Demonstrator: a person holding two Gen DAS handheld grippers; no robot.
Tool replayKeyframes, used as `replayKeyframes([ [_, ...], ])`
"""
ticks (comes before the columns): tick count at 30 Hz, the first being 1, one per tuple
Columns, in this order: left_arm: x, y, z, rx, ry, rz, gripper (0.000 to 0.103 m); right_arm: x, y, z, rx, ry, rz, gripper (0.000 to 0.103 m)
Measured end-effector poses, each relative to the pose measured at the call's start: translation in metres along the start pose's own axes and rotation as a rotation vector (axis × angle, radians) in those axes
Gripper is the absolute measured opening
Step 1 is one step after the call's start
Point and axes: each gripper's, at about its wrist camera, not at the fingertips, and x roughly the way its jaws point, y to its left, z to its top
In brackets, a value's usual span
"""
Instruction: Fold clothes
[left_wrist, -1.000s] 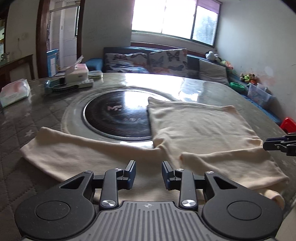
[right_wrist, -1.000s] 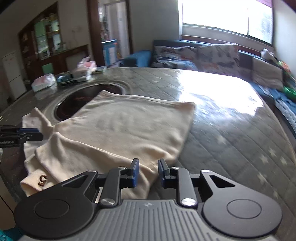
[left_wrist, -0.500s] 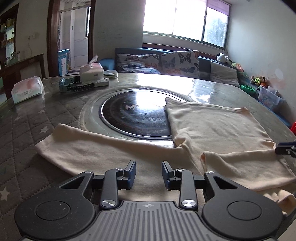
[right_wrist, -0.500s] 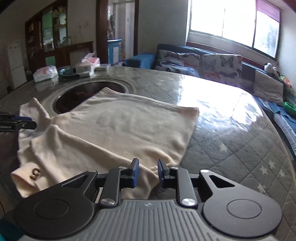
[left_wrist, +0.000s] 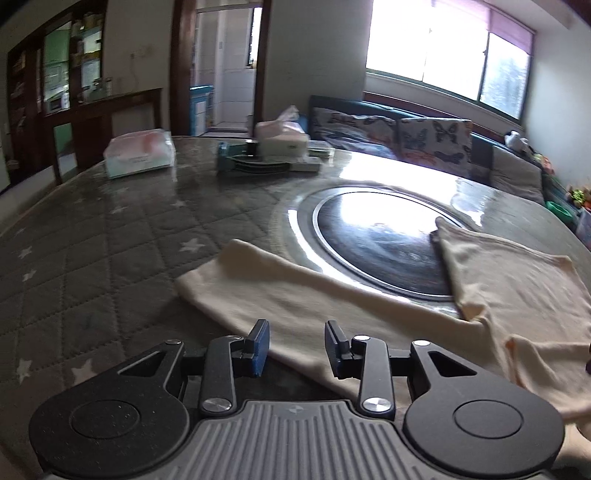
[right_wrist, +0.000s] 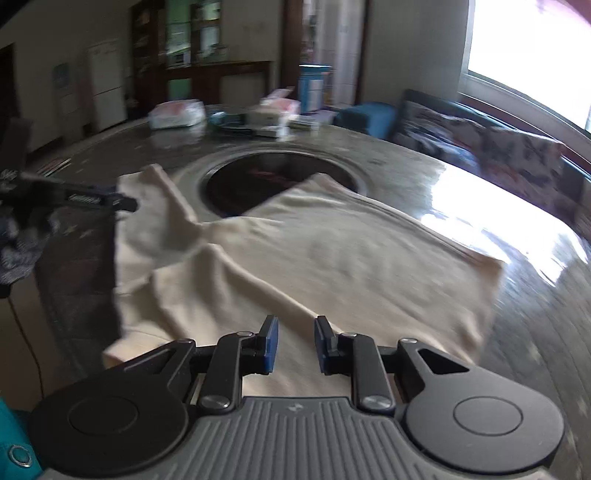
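The cream shirt (left_wrist: 369, 310) lies spread on the round table (left_wrist: 92, 266), partly over the dark round insert (left_wrist: 380, 243) at frame centre. Left gripper (left_wrist: 296, 347): fingers released, empty, above one sleeve. Right gripper (right_wrist: 295, 345): fingers released, empty, over the shirt's lower part. Tissue packs (left_wrist: 139, 152) sit on the table, upper left. Sofa (left_wrist: 424, 136) and window (left_wrist: 443, 55) fill the upper right.

The cream garment (left_wrist: 332, 299) is soft, matt knit cloth. The worktop (left_wrist: 92, 266) shows quilted grey fabric under a glossy clear cover. Its round inset (left_wrist: 376, 243) is shiny dark glass, metal-rimmed. The tongs (left_wrist: 296, 347) are matt black plastic.
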Motion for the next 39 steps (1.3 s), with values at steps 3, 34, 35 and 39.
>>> replayKeyframes([
  [3,0.003,0.01,0.003,-0.018,0.004,0.029,0.039,0.017,0.02,0.011,-0.052,0.008,0.064,0.02],
  [34,0.005,0.029,0.03,-0.174,-0.044,0.067,0.004,-0.007,0.02,0.016,-0.042,-0.073,0.041,0.021],
  [35,-0.001,0.023,0.032,-0.162,-0.058,0.05,0.004,-0.01,0.015,0.013,-0.029,-0.075,0.029,0.021],
  [39,-0.029,-0.011,0.044,-0.092,-0.118,-0.054,0.004,-0.02,-0.004,0.002,0.037,-0.08,-0.013,0.021],
])
